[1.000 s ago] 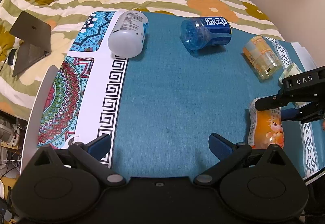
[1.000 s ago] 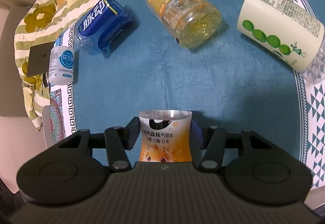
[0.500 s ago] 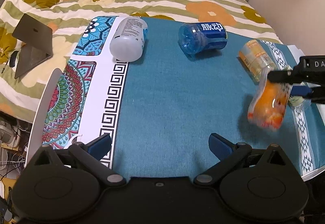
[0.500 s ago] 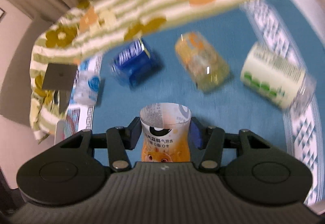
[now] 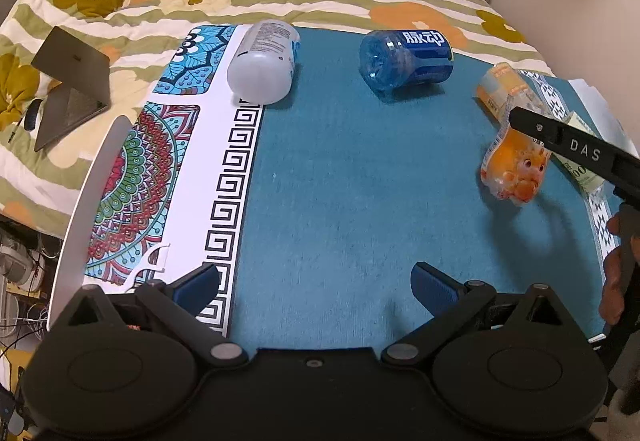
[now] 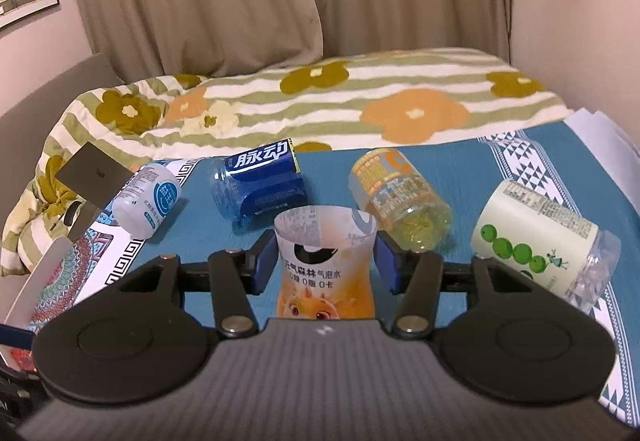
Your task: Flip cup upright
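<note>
My right gripper [image 6: 325, 263] is shut on the orange cartoon-print cup [image 6: 326, 273], held nearly upright with its open end up, above the teal mat. The same cup [image 5: 514, 169] shows at the right of the left wrist view, under the right gripper's black body [image 5: 576, 151]. My left gripper [image 5: 314, 283] is open and empty, low over the near part of the teal mat [image 5: 352, 177].
Other cups lie on their sides: a white one [image 5: 264, 67], a blue one [image 5: 404, 61], a yellow-orange one [image 6: 396, 197] and a white one with green dots [image 6: 544, 237]. A laptop [image 5: 72, 81] sits on the flowered blanket at left.
My right gripper lifted the orange cup off the mat and turned it from lying flat to nearly upright. The left gripper stayed open and drew back slightly.
</note>
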